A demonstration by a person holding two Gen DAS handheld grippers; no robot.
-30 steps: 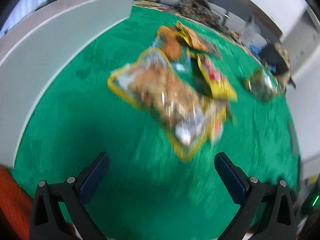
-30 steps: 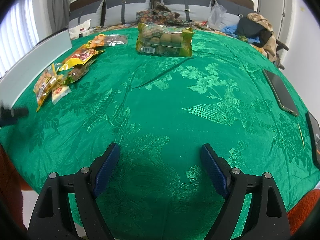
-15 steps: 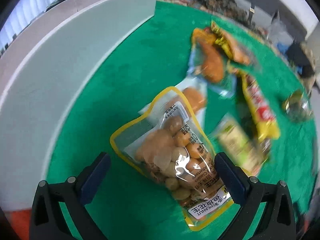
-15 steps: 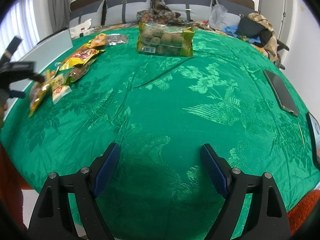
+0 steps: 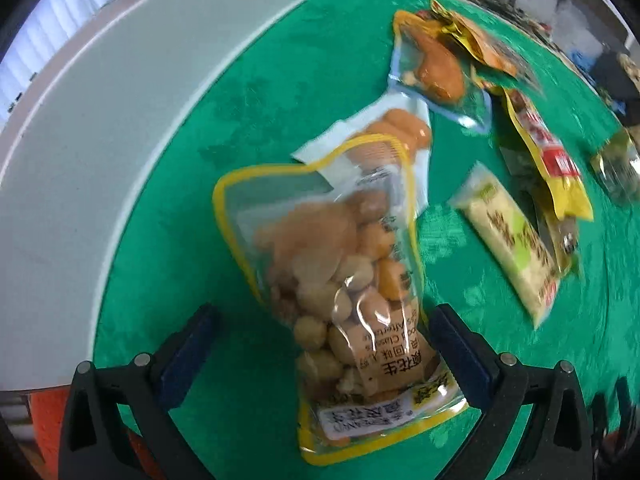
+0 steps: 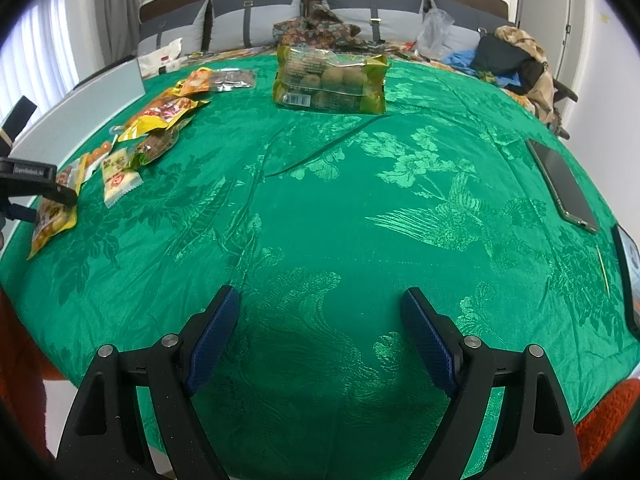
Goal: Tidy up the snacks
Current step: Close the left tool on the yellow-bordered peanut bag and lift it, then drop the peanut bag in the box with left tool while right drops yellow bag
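A clear yellow-edged bag of peanuts (image 5: 340, 276) lies on the green cloth (image 5: 280, 60). My left gripper (image 5: 320, 332) is open, its fingers on either side of the bag's near end. Beyond it lie a small pack of orange balls (image 5: 400, 132), a blue-edged pack (image 5: 436, 72), a cream bar pack (image 5: 512, 240) and a yellow-red pack (image 5: 548, 152). My right gripper (image 6: 320, 320) is open and empty above bare cloth near the front edge. In the right wrist view the left gripper (image 6: 36, 184) is at the far left over the peanut bag (image 6: 52, 216).
A large green bag of round cakes (image 6: 332, 80) lies at the back middle. A grey-white board (image 5: 100, 120) borders the cloth's left side. A phone (image 6: 564, 184) and a tablet (image 6: 630, 276) lie at the right edge. Clothes and bags pile at the back.
My left gripper has moved in toward the peanut bag, which now sits between its open fingers. The right gripper has not moved.
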